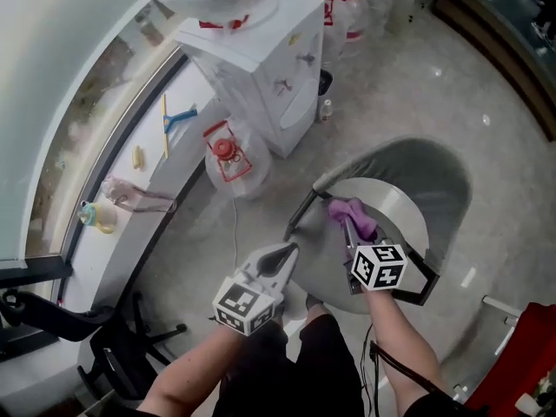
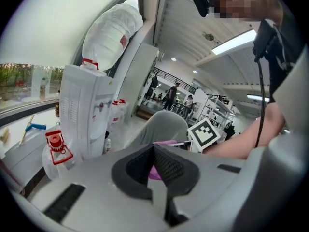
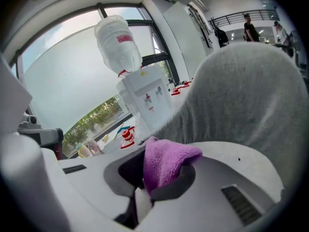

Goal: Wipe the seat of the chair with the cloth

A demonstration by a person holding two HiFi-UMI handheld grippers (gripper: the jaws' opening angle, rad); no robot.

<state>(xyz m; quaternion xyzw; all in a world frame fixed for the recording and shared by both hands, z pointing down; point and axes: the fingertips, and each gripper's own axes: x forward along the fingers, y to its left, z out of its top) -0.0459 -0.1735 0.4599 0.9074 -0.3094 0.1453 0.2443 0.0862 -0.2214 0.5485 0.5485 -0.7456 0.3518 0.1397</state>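
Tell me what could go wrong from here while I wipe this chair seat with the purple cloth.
The purple cloth sits bunched in the right hand-held gripper, so dragging may pull it free. With so little cloth spread, the jaw tips might scrape the white chair seat. The left hand-held gripper is shut on nothing, so the seat may shift under pressure.

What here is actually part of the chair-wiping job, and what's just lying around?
For the job: purple cloth, clamped in the right gripper; grey chair with white seat.
Lying about: water dispenser, water jug on the floor, blue squeegee.
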